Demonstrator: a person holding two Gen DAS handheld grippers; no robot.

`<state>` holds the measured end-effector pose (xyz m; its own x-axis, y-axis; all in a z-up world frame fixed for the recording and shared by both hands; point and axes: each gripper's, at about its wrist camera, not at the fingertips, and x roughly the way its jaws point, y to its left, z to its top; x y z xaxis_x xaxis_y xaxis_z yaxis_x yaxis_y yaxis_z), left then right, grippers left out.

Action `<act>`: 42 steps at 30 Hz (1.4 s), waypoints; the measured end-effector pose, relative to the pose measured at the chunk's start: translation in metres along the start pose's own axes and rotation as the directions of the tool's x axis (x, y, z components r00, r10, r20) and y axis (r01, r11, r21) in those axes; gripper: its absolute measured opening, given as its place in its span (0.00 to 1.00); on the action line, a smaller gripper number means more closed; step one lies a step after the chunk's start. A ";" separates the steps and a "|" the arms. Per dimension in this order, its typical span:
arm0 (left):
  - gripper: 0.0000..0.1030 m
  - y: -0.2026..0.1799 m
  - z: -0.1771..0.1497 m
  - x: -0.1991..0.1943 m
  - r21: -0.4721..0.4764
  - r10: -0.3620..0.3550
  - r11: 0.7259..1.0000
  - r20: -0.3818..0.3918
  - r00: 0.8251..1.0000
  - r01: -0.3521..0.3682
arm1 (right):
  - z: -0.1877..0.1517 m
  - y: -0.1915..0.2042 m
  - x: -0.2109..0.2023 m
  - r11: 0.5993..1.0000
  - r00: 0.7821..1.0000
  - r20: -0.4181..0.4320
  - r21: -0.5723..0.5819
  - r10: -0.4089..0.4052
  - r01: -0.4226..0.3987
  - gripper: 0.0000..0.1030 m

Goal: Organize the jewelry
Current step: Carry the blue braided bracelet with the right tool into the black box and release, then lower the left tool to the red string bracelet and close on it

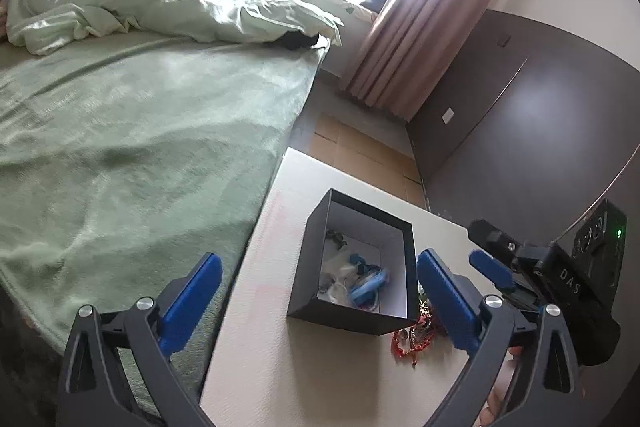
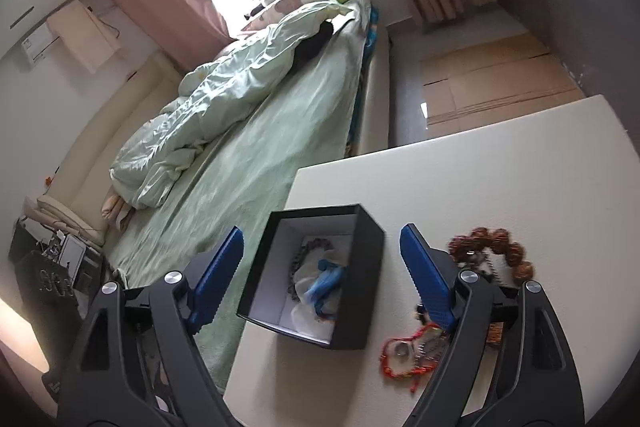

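Observation:
An open black box [image 1: 312,303] with a white inside stands on a white table [image 1: 280,379]. It holds a dark bead chain and blue and clear pieces. It also shows in the right wrist view [image 2: 370,267]. A red cord with a ring and a beaded piece [image 1: 414,341] lies right of the box; in the right wrist view [image 2: 404,355] a brown bead bracelet [image 2: 496,247] lies beyond it. My left gripper [image 1: 320,291] is open and empty, above the box. My right gripper [image 2: 322,271] is open and empty over the box; it shows in the left wrist view [image 1: 486,261].
A bed with a green sheet [image 1: 132,155] and a rumpled quilt [image 1: 152,3] runs along the table's left edge. Pink curtains [image 1: 404,39], a bright window and a dark wall panel [image 1: 540,131] lie beyond. Flattened cardboard [image 2: 488,83] lies on the floor.

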<state>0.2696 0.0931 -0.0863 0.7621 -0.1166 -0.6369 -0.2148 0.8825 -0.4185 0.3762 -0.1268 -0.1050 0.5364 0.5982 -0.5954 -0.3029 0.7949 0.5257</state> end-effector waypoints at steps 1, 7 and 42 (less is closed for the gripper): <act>0.92 -0.001 0.000 -0.002 0.002 0.002 1.000 0.003 1.000 -0.002 | -0.002 -0.006 -0.004 1.000 1.000 -0.001 0.009 -0.014 0.014 0.79; 0.92 -0.007 -0.003 -0.009 0.005 0.005 1.000 0.016 1.000 -0.005 | -0.004 -0.041 -0.028 0.995 0.997 0.014 0.059 -0.080 0.079 0.79; 0.43 -0.073 -0.079 0.049 -0.075 -0.081 0.995 -0.240 0.967 0.065 | -0.020 -0.105 -0.053 0.980 0.979 -0.099 0.073 -0.179 0.187 0.54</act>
<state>0.2745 -0.0132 -0.1377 0.6078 -0.2941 -0.7376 -0.2101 0.8363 -0.5065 0.3639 -0.2393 -0.1407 0.5009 0.4533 -0.7373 -0.1393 0.8830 0.4483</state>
